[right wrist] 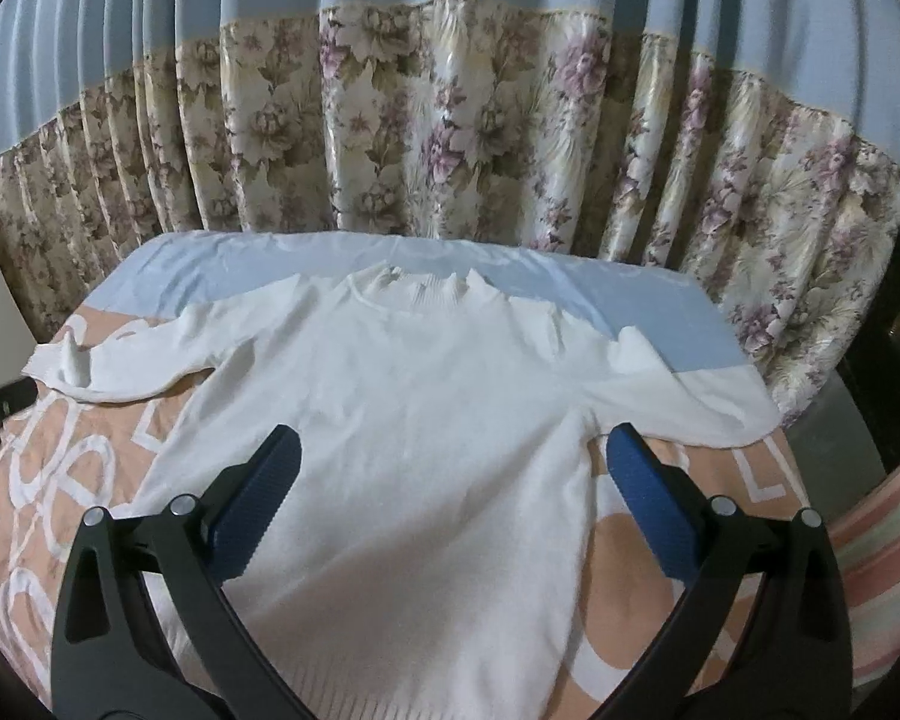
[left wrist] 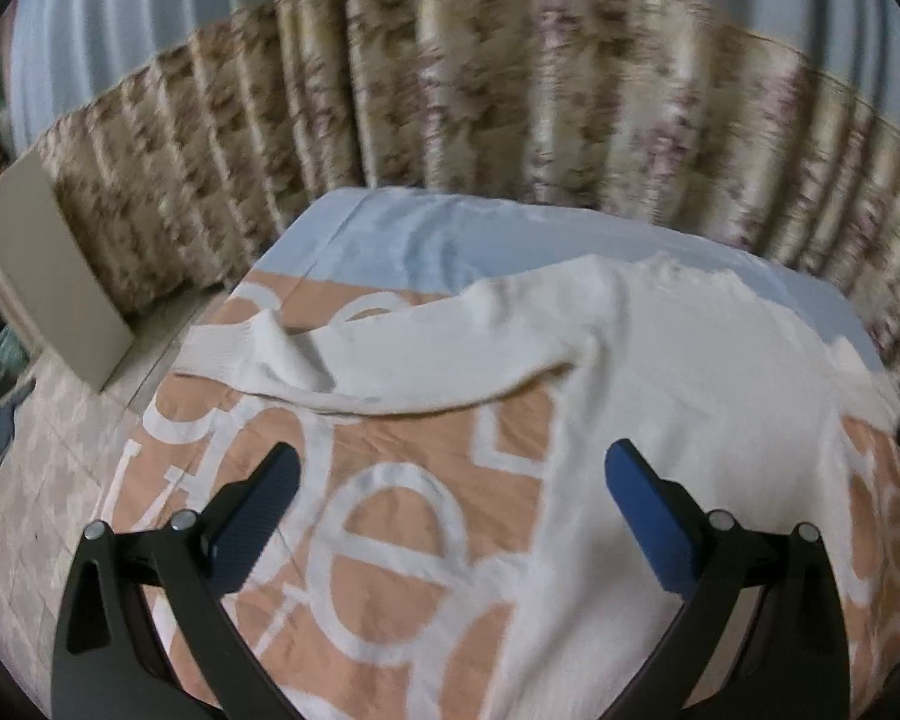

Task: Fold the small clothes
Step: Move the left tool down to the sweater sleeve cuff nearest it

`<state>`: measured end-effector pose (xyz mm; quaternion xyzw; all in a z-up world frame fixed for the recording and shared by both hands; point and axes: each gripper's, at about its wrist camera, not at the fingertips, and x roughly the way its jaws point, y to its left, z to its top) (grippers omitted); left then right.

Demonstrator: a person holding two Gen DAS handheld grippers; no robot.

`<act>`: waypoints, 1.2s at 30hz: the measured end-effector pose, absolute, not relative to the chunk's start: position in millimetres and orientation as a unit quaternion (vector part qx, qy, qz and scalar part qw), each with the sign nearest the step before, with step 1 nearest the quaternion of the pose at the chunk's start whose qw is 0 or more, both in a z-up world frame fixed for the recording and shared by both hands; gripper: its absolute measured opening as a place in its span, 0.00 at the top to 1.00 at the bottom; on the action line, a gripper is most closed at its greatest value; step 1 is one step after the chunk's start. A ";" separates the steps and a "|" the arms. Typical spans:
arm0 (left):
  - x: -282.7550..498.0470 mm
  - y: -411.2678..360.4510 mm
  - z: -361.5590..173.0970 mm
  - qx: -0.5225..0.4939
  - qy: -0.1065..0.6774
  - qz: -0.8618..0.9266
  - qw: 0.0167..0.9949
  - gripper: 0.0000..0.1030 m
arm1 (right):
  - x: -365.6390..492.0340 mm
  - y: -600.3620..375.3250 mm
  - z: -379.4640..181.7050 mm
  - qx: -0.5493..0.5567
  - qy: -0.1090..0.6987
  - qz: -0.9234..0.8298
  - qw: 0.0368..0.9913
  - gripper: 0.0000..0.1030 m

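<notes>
We hover both hands released: left gripper (left wrist: 453, 471) spread beside the white sweater (right wrist: 402, 420), right gripper (right wrist: 453, 456) spread above its body.

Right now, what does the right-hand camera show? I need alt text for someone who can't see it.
A white sweater lies spread flat, sleeves out, collar away from the camera, on a peach-and-white patterned bedspread. The open right gripper hovers over its lower body, holding nothing. A floral curtain hangs behind.
</notes>
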<state>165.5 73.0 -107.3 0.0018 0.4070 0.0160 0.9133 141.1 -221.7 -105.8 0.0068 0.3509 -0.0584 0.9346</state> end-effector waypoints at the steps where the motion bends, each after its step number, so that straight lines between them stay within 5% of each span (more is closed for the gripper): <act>1: 172.1 78.0 -110.6 0.000 0.410 0.021 0.912 0.01 | 148.2 -222.2 -110.2 0.006 0.355 -0.057 0.933 0.03; 22: 279.7 215.4 -179.0 -0.042 0.463 0.109 0.879 0.01 | 248.2 -239.0 -165.7 -0.029 0.382 -0.107 0.918 0.03; 36: 295.1 282.3 -209.4 -0.190 0.464 0.179 0.847 0.01 | 261.4 -266.4 -183.7 -0.047 0.396 -0.133 0.907 0.03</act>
